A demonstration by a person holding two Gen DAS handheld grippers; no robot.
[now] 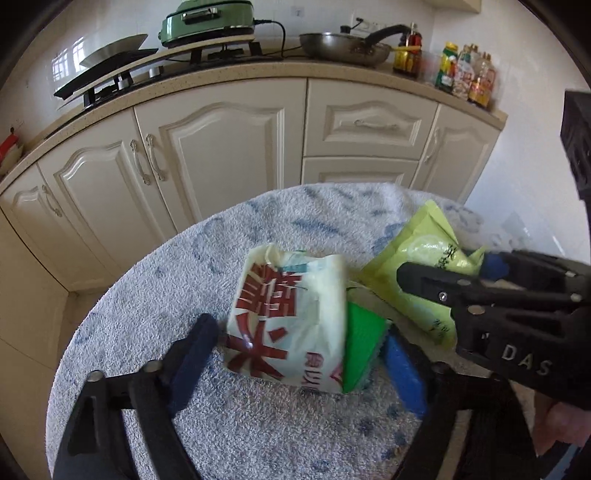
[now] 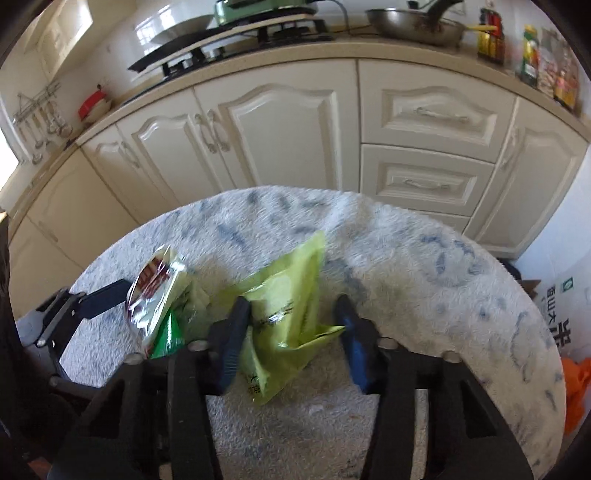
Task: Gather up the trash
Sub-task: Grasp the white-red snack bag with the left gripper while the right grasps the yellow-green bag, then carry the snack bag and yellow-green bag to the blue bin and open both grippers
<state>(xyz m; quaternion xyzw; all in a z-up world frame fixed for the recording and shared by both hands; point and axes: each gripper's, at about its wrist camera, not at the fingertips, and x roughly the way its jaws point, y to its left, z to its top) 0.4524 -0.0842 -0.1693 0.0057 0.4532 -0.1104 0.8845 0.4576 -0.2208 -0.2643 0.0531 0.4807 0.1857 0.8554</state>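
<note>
A white bag with red characters [image 1: 280,314] lies on a round table under a fluffy white-and-blue cloth [image 1: 166,295], with a green wrapper [image 1: 360,347] tucked against its right side. My left gripper [image 1: 301,330] spans both, and its pads touch them on either side. In the right wrist view the white bag [image 2: 155,295] stands tilted at the left. A yellow-green bag [image 2: 291,306] is buckled between the fingers of my right gripper [image 2: 291,308], which presses on it. The left wrist view shows that right gripper [image 1: 447,267] reaching in from the right over the yellow-green bag [image 1: 424,243].
Cream kitchen cabinets [image 1: 221,147] run behind the table under a counter with a hob, a green appliance [image 1: 207,22], a pan [image 1: 343,48] and bottles [image 1: 465,74]. A cardboard box [image 2: 554,314] and something orange [image 2: 576,380] sit on the floor at the right.
</note>
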